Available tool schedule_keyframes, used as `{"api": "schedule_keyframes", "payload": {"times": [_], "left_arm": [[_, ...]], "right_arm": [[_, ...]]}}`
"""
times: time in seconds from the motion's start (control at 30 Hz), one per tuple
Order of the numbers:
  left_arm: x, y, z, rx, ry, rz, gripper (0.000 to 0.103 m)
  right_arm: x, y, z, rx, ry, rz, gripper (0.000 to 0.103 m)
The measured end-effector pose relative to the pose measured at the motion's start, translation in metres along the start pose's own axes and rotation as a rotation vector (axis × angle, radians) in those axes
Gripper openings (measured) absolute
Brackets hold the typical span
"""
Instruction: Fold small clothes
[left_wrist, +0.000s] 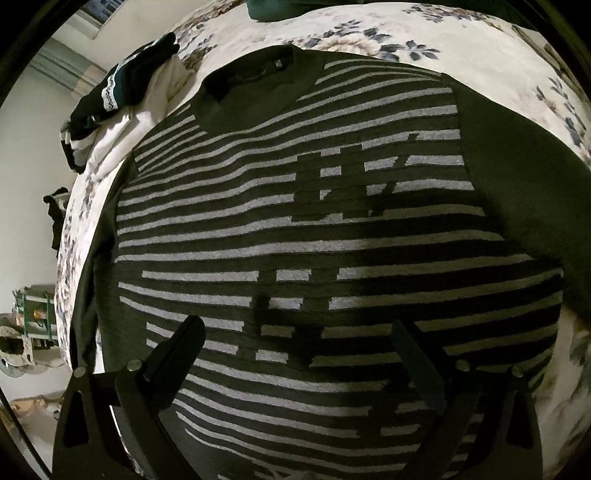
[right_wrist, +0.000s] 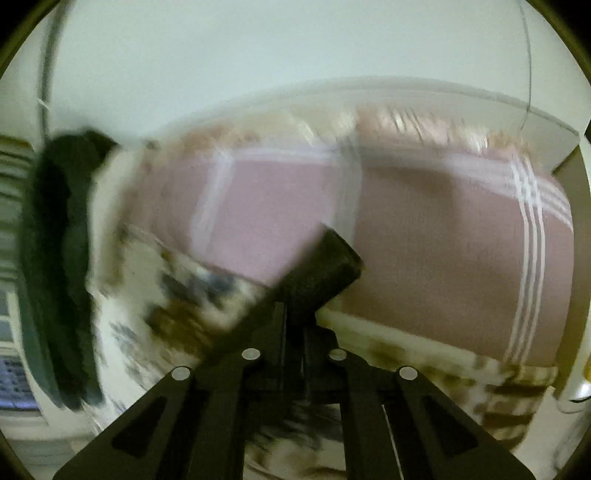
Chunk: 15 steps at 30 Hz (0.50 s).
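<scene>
While one striped knit sweater (left_wrist: 295, 236) lies flat on the flowered bed (left_wrist: 480, 48), the left hand-held gripper (left_wrist: 299, 339) hangs wide above it. Over a pink checked blanket (right_wrist: 424, 258), the right hand-held gripper (right_wrist: 332, 258) is pinched narrow, empty.

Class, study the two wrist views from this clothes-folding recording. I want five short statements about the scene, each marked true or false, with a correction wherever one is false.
1. The striped sweater lies spread flat on the floral bedspread. True.
2. The left gripper is clamped on the sweater's collar. False: its jaws stand wide open above the lower part of the sweater, gripping nothing.
3. A pile of other clothes lies beside the sweater's shoulder. True.
4. The right gripper is wide open. False: its fingers are together, and nothing shows between them.
5. The right wrist view shows a blue towel. False: it shows a pink blanket with white lines, blurred.
</scene>
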<state>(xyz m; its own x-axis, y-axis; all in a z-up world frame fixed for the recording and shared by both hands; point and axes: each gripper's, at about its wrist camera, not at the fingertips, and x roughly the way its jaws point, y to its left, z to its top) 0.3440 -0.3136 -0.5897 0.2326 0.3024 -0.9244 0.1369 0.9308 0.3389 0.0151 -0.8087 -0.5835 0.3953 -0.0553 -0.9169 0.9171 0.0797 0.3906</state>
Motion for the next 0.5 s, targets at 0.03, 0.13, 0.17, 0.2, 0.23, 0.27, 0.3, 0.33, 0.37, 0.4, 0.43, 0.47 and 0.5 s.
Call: {"api": "schedule_keyframes", "payload": {"times": [0.03, 0.13, 0.17, 0.2, 0.23, 0.27, 0.3, 0.33, 0.37, 0.4, 0.43, 0.47, 0.5], "left_arm": [[0.001, -0.001, 0.0, -0.004, 0.008, -0.003, 0.103], [0.002, -0.003, -0.001, -0.013, 0.02, -0.01, 0.103], [0.003, -0.002, 0.0, -0.016, 0.017, -0.009, 0.103], [0.003, -0.001, 0.0, -0.019, 0.015, -0.007, 0.103], [0.004, 0.001, 0.001, -0.023, 0.015, -0.006, 0.103], [0.006, 0.003, 0.002, -0.031, 0.018, -0.005, 0.103], [0.007, 0.006, 0.003, -0.039, 0.02, -0.004, 0.103], [0.009, 0.01, 0.003, -0.049, 0.022, -0.004, 0.103], [0.01, 0.014, 0.004, -0.059, 0.023, -0.003, 0.103], [0.011, 0.019, 0.004, -0.07, 0.023, -0.002, 0.103], [0.011, 0.023, 0.004, -0.078, 0.021, -0.001, 0.103], [0.011, 0.03, 0.004, -0.09, 0.02, 0.001, 0.103], [0.011, 0.036, 0.004, -0.102, 0.02, 0.002, 0.103]], "right_arm": [[0.014, -0.01, 0.001, 0.032, 0.058, 0.003, 0.017], [0.034, -0.025, 0.003, 0.115, 0.104, 0.114, 0.042], [0.04, -0.027, 0.004, 0.132, 0.087, 0.13, 0.042], [0.043, -0.029, 0.004, 0.149, 0.066, 0.135, 0.042], [0.044, -0.028, 0.004, 0.168, 0.039, 0.146, 0.037], [0.044, -0.027, 0.005, 0.186, 0.01, 0.156, 0.026], [0.044, -0.022, 0.006, 0.188, 0.0, 0.149, 0.01], [0.041, -0.013, 0.006, 0.171, -0.014, 0.14, 0.01], [0.035, -0.005, 0.006, 0.146, -0.036, 0.133, 0.009], [0.029, 0.004, 0.005, 0.116, -0.048, 0.122, 0.009], [0.019, 0.022, 0.001, 0.061, -0.061, 0.114, 0.009], [0.009, 0.037, -0.002, 0.018, -0.067, 0.115, 0.008], [0.002, 0.05, -0.007, -0.022, -0.07, 0.112, 0.008]]}}
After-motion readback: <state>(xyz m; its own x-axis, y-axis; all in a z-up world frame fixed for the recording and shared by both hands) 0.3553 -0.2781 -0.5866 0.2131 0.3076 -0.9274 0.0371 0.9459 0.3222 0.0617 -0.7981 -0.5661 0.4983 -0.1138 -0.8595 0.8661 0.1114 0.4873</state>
